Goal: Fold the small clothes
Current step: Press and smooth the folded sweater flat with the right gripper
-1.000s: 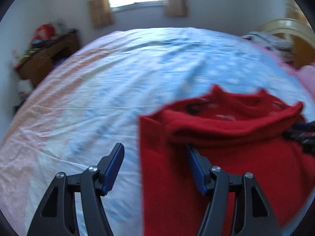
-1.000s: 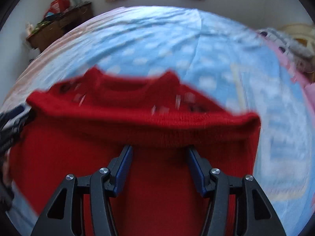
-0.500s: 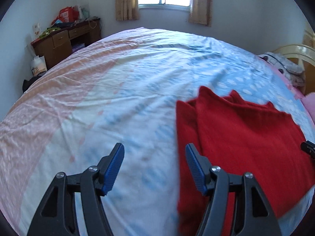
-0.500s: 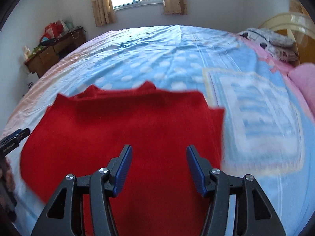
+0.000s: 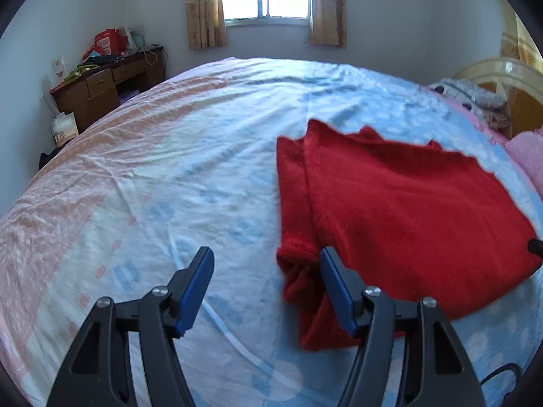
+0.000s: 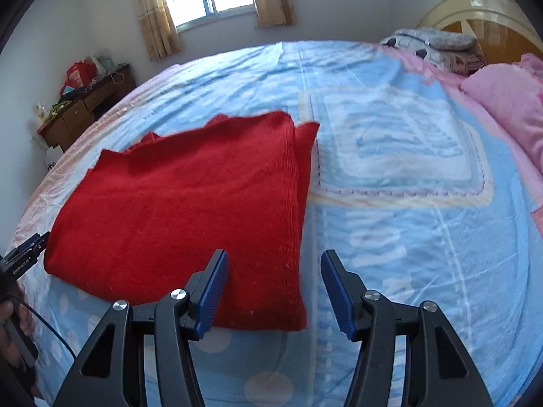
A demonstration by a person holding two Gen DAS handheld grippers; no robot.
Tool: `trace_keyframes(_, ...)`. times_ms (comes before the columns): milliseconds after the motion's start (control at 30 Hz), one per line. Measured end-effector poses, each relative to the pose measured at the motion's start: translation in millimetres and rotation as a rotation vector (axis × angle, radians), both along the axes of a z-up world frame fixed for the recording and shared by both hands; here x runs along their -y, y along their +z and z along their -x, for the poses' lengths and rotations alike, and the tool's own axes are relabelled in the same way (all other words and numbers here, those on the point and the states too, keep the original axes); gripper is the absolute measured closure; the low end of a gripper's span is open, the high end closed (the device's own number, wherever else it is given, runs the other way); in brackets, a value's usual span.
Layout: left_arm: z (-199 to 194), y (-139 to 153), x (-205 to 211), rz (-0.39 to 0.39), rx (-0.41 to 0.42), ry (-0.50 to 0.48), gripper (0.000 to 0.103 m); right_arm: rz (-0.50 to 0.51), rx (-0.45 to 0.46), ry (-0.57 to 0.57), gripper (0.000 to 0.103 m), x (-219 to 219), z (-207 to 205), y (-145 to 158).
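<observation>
A red knitted sweater (image 5: 400, 203) lies folded flat on the bed, its sleeve doubled under along the left edge. It also shows in the right wrist view (image 6: 190, 210). My left gripper (image 5: 266, 288) is open and empty, raised above the sheet just left of the sweater's near left corner. My right gripper (image 6: 273, 291) is open and empty, above the sweater's near right corner. The left gripper's tip (image 6: 27, 254) shows at the sweater's left edge in the right wrist view.
The bed sheet (image 5: 152, 186) is pale blue and pink and fills most of both views. A wooden desk (image 5: 105, 84) with clutter stands at the far left wall. Pink pillows (image 6: 509, 108) and a grey blanket (image 6: 434, 42) lie by the headboard (image 6: 482, 10) at right.
Both grippers have let the sweater go and pulled back and up. The sweater has dropped from a lifted fold to lying flat and folded on the bed.
</observation>
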State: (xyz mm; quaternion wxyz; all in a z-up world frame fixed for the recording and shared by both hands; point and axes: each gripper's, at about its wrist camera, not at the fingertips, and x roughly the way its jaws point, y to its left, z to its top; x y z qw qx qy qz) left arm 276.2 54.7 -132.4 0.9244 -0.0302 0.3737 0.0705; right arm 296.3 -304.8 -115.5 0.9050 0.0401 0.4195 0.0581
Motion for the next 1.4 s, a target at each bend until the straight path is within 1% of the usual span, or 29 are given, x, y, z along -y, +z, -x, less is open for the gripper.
trace_keyframes(67,1,-6,-2,-0.002,-0.019,0.007,0.031,0.001,-0.028,0.006,0.057,-1,-1,-7)
trace_keyframes(100,2,-9,-3,-0.005,-0.029,0.012,0.03,0.001,-0.045,0.018,0.064,-3,-1,-11)
trace_keyframes(133,3,-12,-5,0.004,-0.036,0.011,0.029,0.003,-0.055,0.03,0.064,-6,0,-15)
trace_keyframes(167,4,-15,-5,0.005,-0.041,0.014,0.028,0.021,-0.047,0.029,0.064,-8,2,-15)
trace_keyframes(300,7,-14,-7,0.018,-0.038,0.02,0.027,0.056,-0.036,0.011,0.064,-11,8,-9)
trace_keyframes(333,9,-11,-7,0.019,-0.032,0.021,0.028,0.069,-0.022,-0.001,0.064,-12,11,-5)
trace_keyframes(400,11,-5,-6,0.016,-0.02,0.023,0.028,0.094,0.037,-0.023,0.063,-16,18,9)
trace_keyframes(433,12,-3,-6,0.011,-0.015,0.025,0.028,0.11,0.085,-0.021,0.06,-22,23,19)
trace_keyframes(467,13,-1,-5,0.004,-0.005,0.025,0.027,0.118,0.112,-0.012,0.058,-28,25,26)
trace_keyframes(533,13,1,-3,-0.021,0.002,0.028,0.024,0.128,0.143,0.029,0.054,-46,22,37)
trace_keyframes(567,12,1,-2,-0.033,-0.002,0.03,0.024,0.127,0.145,0.046,0.054,-53,19,39)
trace_keyframes(600,11,1,-2,-0.028,-0.005,0.027,0.024,0.124,0.146,0.063,0.054,-61,16,40)
trace_keyframes(667,11,-2,-2,-0.021,-0.015,0.025,0.024,0.129,0.133,0.099,0.054,-80,3,36)
trace_keyframes(733,10,-4,-3,-0.022,-0.021,0.026,0.024,0.134,0.107,0.102,0.053,-89,-6,27)
trace_keyframes(800,10,-7,-4,-0.017,-0.031,0.021,0.024,0.128,0.074,0.095,0.053,-93,-12,13)
trace_keyframes(867,11,-9,-6,-0.009,-0.033,0.016,0.023,0.125,0.002,0.086,0.053,-94,-15,-9)
trace_keyframes(933,12,-11,-8,-0.011,-0.031,0.015,0.019,0.157,0.043,0.095,0.053,-96,-7,-16)
trace_keyframes(967,13,-11,-8,-0.012,-0.03,0.016,0.016,0.198,0.057,0.107,0.053,-100,-1,-18)
trace_keyframes(1033,13,-13,-9,-0.006,-0.029,0.014,0.015,0.231,0.052,0.108,0.053,-103,6,-19)
trace_keyframes(1133,15,-14,-11,0.004,-0.031,0.009,0.015,0.243,0.038,0.094,0.053,-108,8,-11)
trace_keyframes(1200,17,-12,-12,0.001,-0.035,0.003,0.014,0.209,0.081,0.107,0.053,-117,10,0)
trace_keyframes(1267,22,-8,-16,0.007,-0.029,0.003,0.014,0.175,0.122,0.15,0.052,-136,11,11)
trace_keyframes(1333,26,-4,-22,0.015,-0.014,0.011,0.013,0.14,0.132,0.201,0.052,-159,8,16)
trace_keyframes(1400,33,1,-33,0.021,0.005,0.039,0.01,0.119,0.141,0.251,0.052,-184,5,18)
